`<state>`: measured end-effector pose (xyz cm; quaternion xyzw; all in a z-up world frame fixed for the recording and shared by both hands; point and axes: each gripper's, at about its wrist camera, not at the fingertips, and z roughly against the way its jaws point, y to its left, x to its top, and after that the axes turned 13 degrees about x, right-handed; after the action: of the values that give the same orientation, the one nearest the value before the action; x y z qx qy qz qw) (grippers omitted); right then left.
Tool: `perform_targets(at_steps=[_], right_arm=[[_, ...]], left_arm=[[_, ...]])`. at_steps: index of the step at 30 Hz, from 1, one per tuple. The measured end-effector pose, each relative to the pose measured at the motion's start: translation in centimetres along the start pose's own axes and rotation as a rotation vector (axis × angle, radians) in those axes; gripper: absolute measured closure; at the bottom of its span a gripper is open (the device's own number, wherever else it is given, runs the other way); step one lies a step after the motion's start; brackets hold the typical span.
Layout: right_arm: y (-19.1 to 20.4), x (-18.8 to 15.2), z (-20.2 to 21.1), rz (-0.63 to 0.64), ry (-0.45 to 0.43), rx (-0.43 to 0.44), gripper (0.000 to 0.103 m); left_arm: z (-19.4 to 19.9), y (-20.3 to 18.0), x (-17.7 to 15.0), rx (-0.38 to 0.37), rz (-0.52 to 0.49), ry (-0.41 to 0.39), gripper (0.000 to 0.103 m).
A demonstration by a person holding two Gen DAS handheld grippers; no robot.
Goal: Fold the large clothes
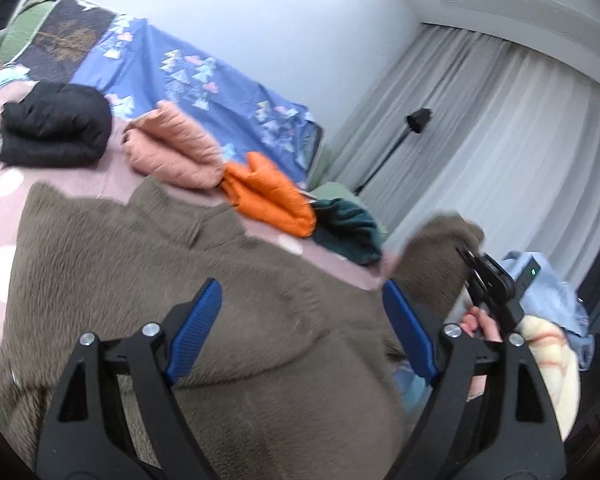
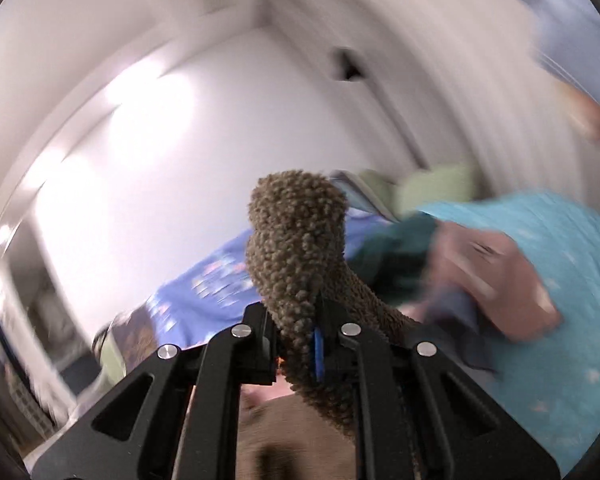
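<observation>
A large brown fleece garment (image 1: 180, 280) lies spread over the pink bed cover (image 1: 4, 200). My left gripper (image 1: 302, 286) hovers just above its middle, blue pads wide apart and nothing between them. At the right of the left wrist view, my right gripper (image 1: 488, 280), held by a person's hand (image 1: 480, 324), lifts one end of the fleece off the bed. In the right wrist view, my right gripper (image 2: 296, 320) is shut on that bunched brown fleece (image 2: 296, 232), which sticks up past the fingertips and trails down to the right. That view is motion-blurred.
Folded clothes line the far side of the bed: a black one (image 1: 56, 128), a peach one (image 1: 172, 148), an orange one (image 1: 268, 196), a dark green one (image 1: 348, 232). A blue patterned sheet (image 1: 188, 64) lies behind them. Grey curtains (image 1: 500, 140) and a black stand (image 1: 418, 118) are at the right.
</observation>
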<state>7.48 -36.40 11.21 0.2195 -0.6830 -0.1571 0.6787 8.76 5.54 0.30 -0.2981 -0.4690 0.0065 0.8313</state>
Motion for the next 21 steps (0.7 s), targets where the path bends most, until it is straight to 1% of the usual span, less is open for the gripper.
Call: perform_targets(at_steps=[2,4,6,8,10,11,12,13,14,17,18,19,21], right_arm=[[3.6,-0.1,-1.2,0.046,0.039,0.080,0.090],[6.3,-0.5,-2.1,0.076,0.077,0.134,0.090],[9.7,-1.8,-2.3,0.114,0.109,0.183,0.090],[12.3,-3.0,-2.7,0.138,0.157,0.236,0.090],[15.5,-5.0,-3.4,0.186,0.234,0.299,0.090],[17.3,-6.6,-3.9,0.220,0.289,0.336,0.090],[18.5,-7.5,-4.1,0.244,0.324,0.356,0.090],[20.4,-9.2,-4.6,0.281,0.388,0.389,0.090],[21.1,-10.1,-5.0,0.299,0.422,0.406,0.090],[24.4,-15.3,-6.7,0.339,0.573,0.471,0.090],[25.2,-17.5,-7.3,0.351,0.629,0.486,0.090],[25.8,-19.3,-7.5,0.367,0.669,0.497,0.090],[27.3,-22.6,-7.9,0.406,0.737,0.503,0.090]], left_arm=[[0.5,-0.5,1.1,-0.015,-0.007,-0.015,0.018],[0.7,-0.9,1.9,-0.036,-0.008,-0.020,0.018],[0.9,-1.3,2.7,-0.059,-0.004,-0.024,0.017],[0.8,-1.4,3.4,-0.082,0.003,-0.017,0.016],[0.8,-0.9,4.3,-0.121,0.023,-0.010,0.015],[0.9,-0.5,4.7,-0.131,0.036,-0.007,0.015],[0.9,0.2,5.2,-0.139,0.058,-0.001,0.014],[0.9,0.8,5.4,-0.144,0.070,0.003,0.014],[0.9,1.8,5.8,-0.150,0.090,0.008,0.014],[0.9,5.8,6.1,-0.144,0.172,0.030,0.012],[0.5,7.6,5.9,-0.145,0.211,0.050,0.012],[0.2,8.6,5.8,-0.145,0.232,0.069,0.012],[-1.1,12.0,4.8,-0.127,0.311,0.142,0.012]])
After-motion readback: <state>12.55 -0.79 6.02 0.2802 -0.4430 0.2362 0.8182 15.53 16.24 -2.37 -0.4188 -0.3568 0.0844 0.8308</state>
